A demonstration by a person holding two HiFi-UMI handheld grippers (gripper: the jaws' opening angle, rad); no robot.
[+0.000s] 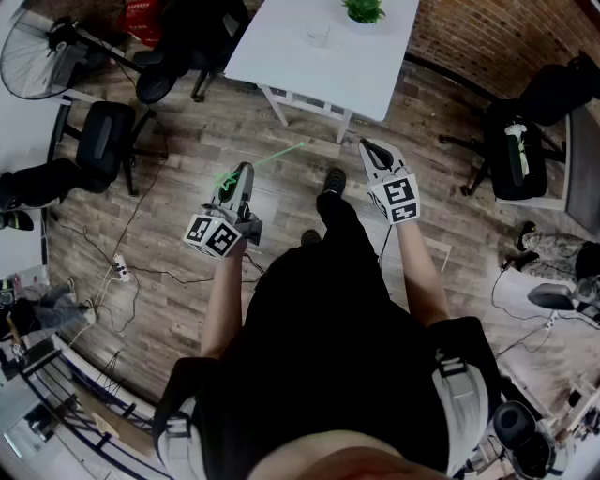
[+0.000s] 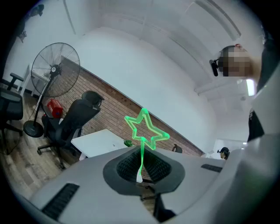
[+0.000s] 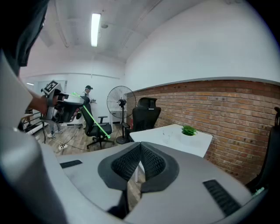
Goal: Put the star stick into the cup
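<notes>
Green and glowing, the thin plastic star stick was pinched by its stem in the left gripper, whose jaws were clamped tight on it. The stick jutted forward, about level, toward the white rectangular table. The right gripper was squeezed closed on nothing and tipped a little downward.

The small clear cup stood on the far part of that table, just beside a small green potted plant and well apart from both grippers. So the step in hand, as I read it, was the carry. To do it well, I'd say the holder should walk up to the table edge with the grip firm, swing the stick upright over the cup and lower it straight in. A light clear cup would likely tip at a sideways nudge, and the free gripper could steady it.

The plant crowded one side of the cup. On the wooden plank floor, a black office chair, a round floor fan and loose cables with a white power strip sat off to the left, clear of the direct path.
</notes>
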